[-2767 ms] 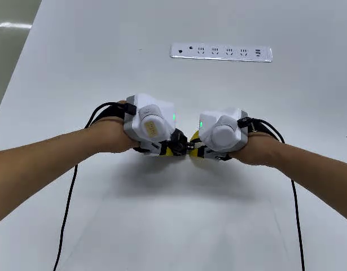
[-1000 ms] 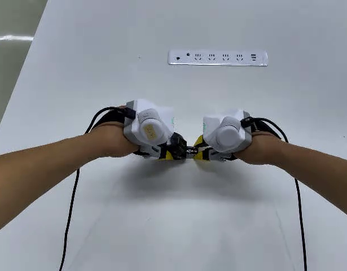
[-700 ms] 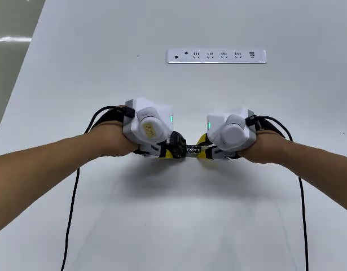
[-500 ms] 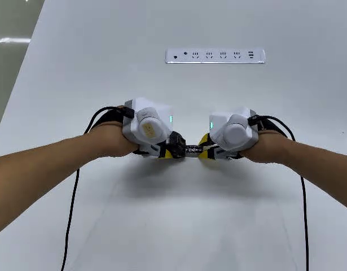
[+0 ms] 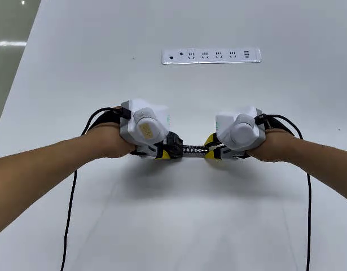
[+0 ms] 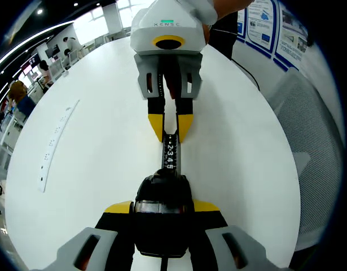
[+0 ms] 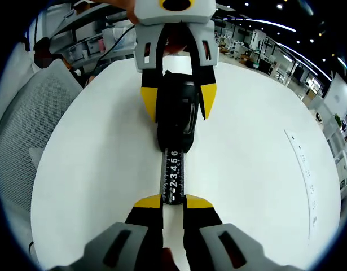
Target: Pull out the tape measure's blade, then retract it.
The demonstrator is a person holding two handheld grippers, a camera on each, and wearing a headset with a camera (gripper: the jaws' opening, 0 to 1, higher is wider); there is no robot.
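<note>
Clamping the case (image 6: 162, 214) in our left gripper (image 5: 166, 152) and pinching the blade (image 5: 194, 149) in our right gripper (image 5: 211, 151), we see it lying left-to-right at centre frame, so the pull should go rightward.

bright overhead light | soft shadows | sharp focus | fisheye-bent edges

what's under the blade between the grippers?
Only bare table under the blade; contact unclear. Its tip is hidden in the jaws of the right gripper, its root inside the case held by the left gripper.
</note>
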